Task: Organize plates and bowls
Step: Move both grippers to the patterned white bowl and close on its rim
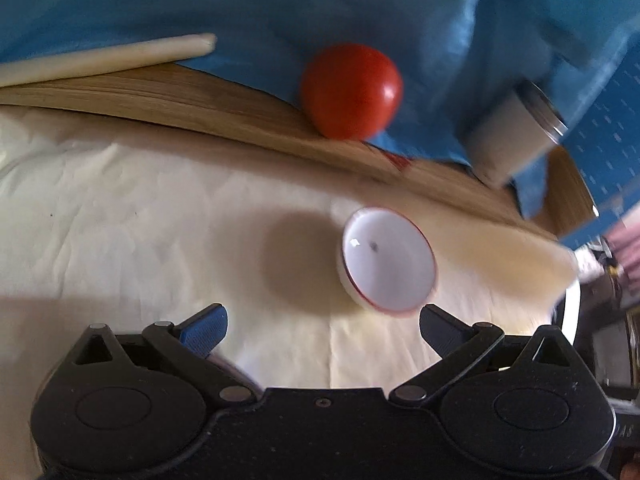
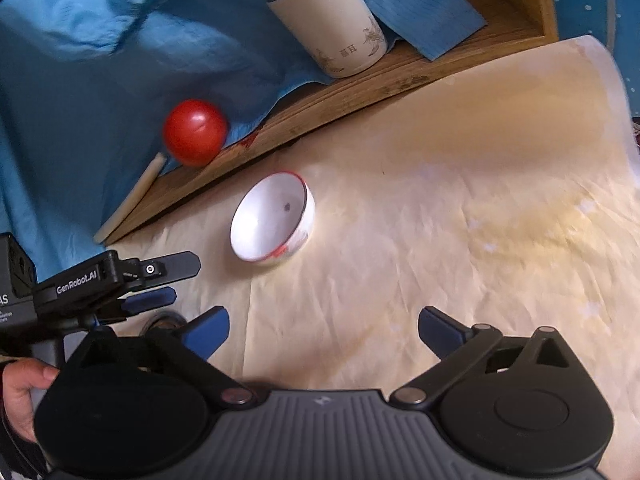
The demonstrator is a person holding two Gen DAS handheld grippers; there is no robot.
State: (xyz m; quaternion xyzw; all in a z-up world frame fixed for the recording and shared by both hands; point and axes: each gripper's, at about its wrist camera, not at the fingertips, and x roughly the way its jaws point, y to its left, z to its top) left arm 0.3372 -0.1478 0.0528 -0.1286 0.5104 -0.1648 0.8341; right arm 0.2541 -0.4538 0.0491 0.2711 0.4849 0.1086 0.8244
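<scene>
A small white bowl (image 1: 388, 260) with a red rim stands upright on the cream sheet (image 1: 140, 208), with a dark speck inside it. My left gripper (image 1: 322, 328) is open, and the bowl lies just ahead of its right-hand finger, apart from both pads. In the right wrist view the same bowl (image 2: 272, 220) sits ahead and to the left of my right gripper (image 2: 324, 328), which is open with only the bare sheet between its fingers. The left gripper (image 2: 186, 279) reaches in from the left, short of the bowl. No plates are in view.
Behind the sheet, a wooden board (image 2: 328, 92) carries a red ball (image 2: 195, 131), a cream tumbler with a metal lid (image 2: 328, 20) and a pale stick (image 2: 130, 200). Blue cloth (image 2: 80, 80) hangs behind them. A hand (image 2: 20, 392) holds the left gripper's handle.
</scene>
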